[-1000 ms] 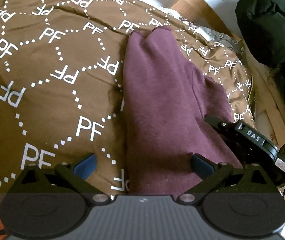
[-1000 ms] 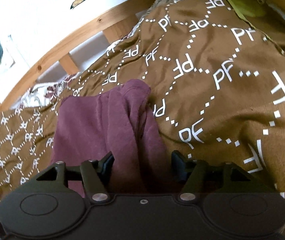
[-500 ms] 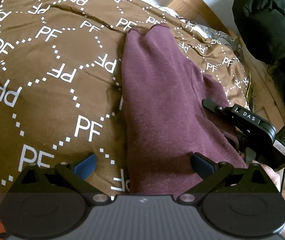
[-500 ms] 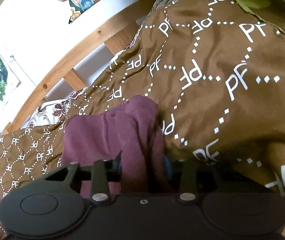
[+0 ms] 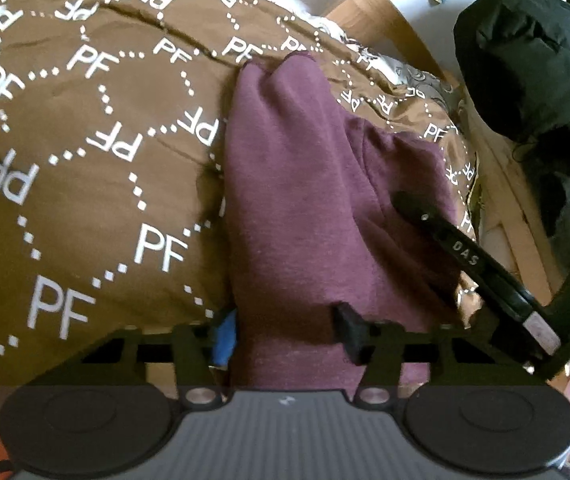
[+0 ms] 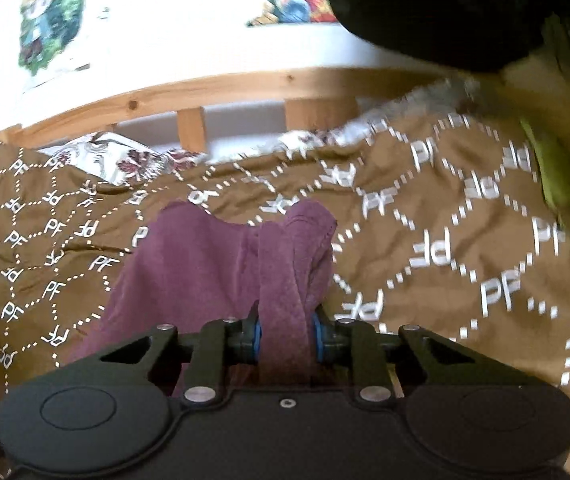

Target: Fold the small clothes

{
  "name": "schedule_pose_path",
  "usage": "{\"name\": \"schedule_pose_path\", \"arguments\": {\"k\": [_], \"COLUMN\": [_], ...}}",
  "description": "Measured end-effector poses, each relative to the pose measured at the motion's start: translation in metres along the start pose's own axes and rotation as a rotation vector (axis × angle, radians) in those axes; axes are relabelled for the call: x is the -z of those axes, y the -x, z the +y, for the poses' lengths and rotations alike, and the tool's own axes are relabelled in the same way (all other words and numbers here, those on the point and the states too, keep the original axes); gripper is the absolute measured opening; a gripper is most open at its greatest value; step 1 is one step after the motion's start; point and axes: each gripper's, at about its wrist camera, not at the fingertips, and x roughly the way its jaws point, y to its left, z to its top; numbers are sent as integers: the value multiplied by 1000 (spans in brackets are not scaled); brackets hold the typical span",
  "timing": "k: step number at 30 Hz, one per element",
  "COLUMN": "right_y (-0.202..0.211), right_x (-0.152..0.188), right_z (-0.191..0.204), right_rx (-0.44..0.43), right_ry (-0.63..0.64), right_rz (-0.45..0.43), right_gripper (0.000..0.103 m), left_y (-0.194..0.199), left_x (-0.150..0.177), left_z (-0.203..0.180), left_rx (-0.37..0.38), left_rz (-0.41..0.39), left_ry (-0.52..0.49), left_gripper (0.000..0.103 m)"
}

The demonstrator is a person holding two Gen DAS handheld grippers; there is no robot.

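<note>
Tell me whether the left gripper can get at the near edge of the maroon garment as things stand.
Probably yes: the left gripper already straddles the maroon garment, jaws just closing on cloth, nothing between.

Black left gripper (image 5: 287, 330) with ribbed grey body, blue pads, silver screws, matching right gripper (image 6: 285, 332)

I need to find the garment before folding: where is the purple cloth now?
The purple cloth lies on the brown PF-patterned blanket, in the centre of both wrist views; the right gripper pinches its near edge, with the wooden bed rail behind.
</note>
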Motion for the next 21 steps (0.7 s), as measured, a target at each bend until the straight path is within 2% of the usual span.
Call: {"name": "schedule_pose_path", "arguments": {"k": [4, 9, 14, 17, 21], "right_y": [19, 48, 66, 58, 27], "right_x": [-2, -4, -18, -32, -52], "right_z": [16, 38, 60, 75, 95], "right_rx": [12, 43, 70, 66, 13], "right_ry": [81, 191, 248, 275, 266], "right_rz": [-68, -196, -344, -414, -419], "right_gripper": [23, 22, 22, 22, 22], "left_y": [13, 41, 60, 70, 73], "left_x": [2, 7, 1, -14, -36], "left_z": [-12, -40, -55, -52, -37], "left_rx": [-29, -100, -151, -214, -311], "left_rz": [-59, -219, -370, -452, -523], "left_ry": [-49, -221, -311, -319, -275], "left_gripper": [38, 36, 36, 36, 36]}}
